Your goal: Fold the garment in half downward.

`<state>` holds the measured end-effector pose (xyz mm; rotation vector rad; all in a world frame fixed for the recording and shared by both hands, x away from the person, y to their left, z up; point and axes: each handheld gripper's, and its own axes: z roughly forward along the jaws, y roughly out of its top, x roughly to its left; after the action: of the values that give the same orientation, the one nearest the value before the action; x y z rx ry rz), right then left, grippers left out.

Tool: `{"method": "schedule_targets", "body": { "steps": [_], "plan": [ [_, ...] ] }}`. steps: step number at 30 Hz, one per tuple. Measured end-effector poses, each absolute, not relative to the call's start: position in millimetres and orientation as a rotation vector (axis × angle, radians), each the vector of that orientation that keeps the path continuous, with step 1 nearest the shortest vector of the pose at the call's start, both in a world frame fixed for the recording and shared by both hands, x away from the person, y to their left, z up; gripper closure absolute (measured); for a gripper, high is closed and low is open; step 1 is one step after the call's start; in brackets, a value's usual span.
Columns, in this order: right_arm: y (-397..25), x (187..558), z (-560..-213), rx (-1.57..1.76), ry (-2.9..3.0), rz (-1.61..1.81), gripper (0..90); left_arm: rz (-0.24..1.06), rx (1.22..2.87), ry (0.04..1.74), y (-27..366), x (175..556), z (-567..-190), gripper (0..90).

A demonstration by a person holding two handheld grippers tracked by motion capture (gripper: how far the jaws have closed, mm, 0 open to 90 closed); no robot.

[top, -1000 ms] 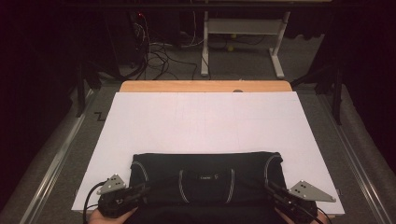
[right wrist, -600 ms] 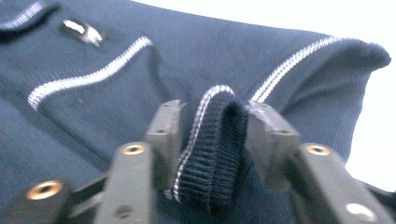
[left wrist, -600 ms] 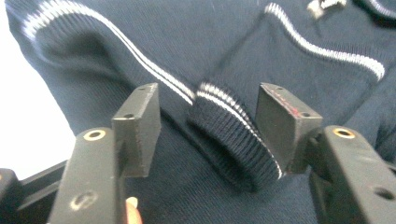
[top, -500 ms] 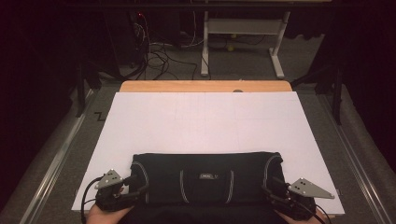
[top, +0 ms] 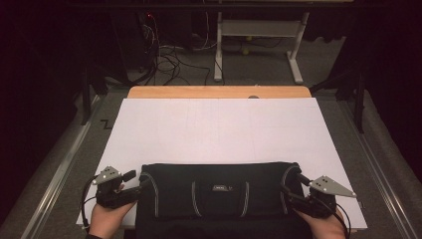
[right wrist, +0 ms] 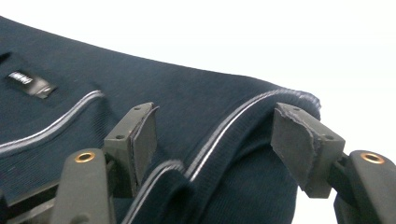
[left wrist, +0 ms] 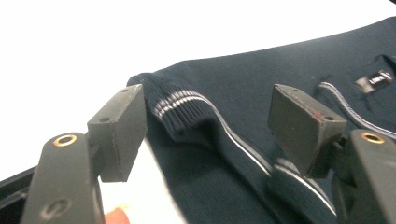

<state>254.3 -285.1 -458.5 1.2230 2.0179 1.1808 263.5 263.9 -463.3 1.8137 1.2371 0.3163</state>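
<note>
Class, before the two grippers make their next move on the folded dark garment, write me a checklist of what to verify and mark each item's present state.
1. Left gripper open around the ribbed cuff: ok, jaws wide apart.
2. Right gripper open astride the garment's right fold: ok.
3. Jaws already clamping cloth: not ok, neither has closed.
4. Dark garment lying folded flat on the white sheet: ok.
5. Both grippers at matching ends of the garment: ok, seen in the high view.
6. How many layers each bite would catch: cannot tell.
</note>
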Motion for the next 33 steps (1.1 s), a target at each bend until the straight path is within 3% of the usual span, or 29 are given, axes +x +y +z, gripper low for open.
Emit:
{"method": "schedule_targets", "body": {
  "steps": [6,9,17,33],
  "plan": [
    [-285.6,274.4,-458.0,1.255,1.980,1.159,27.8,0.326,1.807,1.267,262.7,285.0,-463.4,25.3],
    [-285.6,284.7,-457.4,1.265,1.959,1.153,25.3,0.291,1.824,1.274,257.6,297.9,-463.6,18.8],
    [-291.4,313.5,-461.4,1.368,1.956,1.105,23.3,0.274,1.846,1.312,250.3,317.9,-469.6,18.9],
    [-305.6,307.5,-472.4,1.531,2.017,0.989,39.6,0.232,1.919,1.362,257.7,310.9,-481.2,37.7]
  ]
}}
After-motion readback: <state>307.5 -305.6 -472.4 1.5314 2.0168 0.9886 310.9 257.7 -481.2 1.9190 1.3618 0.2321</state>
